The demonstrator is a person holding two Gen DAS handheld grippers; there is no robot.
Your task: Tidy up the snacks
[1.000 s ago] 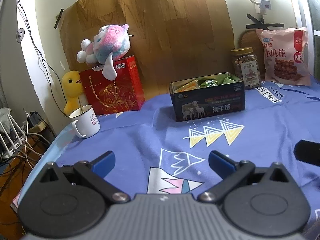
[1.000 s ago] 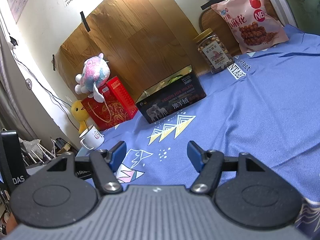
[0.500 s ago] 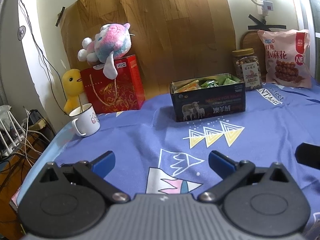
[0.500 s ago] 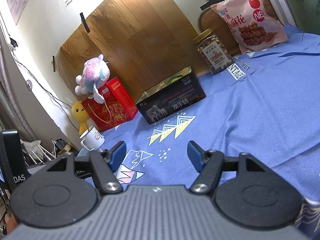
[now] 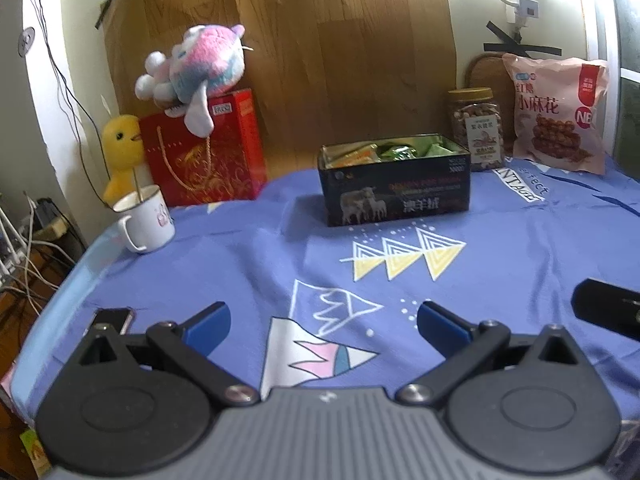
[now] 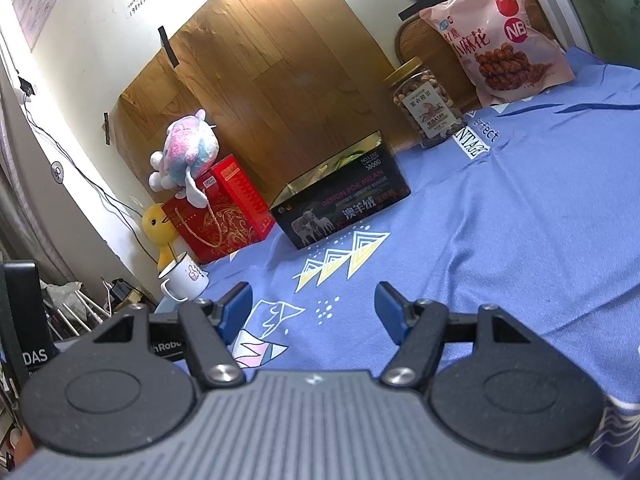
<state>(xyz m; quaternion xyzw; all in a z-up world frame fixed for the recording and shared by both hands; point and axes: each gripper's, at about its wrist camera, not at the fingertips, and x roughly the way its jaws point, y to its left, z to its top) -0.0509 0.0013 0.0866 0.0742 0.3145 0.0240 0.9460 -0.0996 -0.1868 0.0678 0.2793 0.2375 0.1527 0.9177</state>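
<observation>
Snacks fill the open tin (image 5: 394,184) well ahead of both grippers, probably the sorting container. Left gripper (image 5: 322,324) and right gripper (image 6: 312,308) stand spread, empty.

Cream wall (image 5: 72,32), taped wood panel (image 5: 340,60)

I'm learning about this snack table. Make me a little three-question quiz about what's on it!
1. True or false: the dark tin is open, with snack packets showing inside.
2. What sits on top of the red gift box? A) yellow duck B) plush toy C) white mug
3. Fill in: the nut jar stands just left of the pink ____.

Key
1. True.
2. B, the plush toy.
3. Snack bag.

Bonus fact: the left gripper and right gripper are both open, holding nothing.
</observation>
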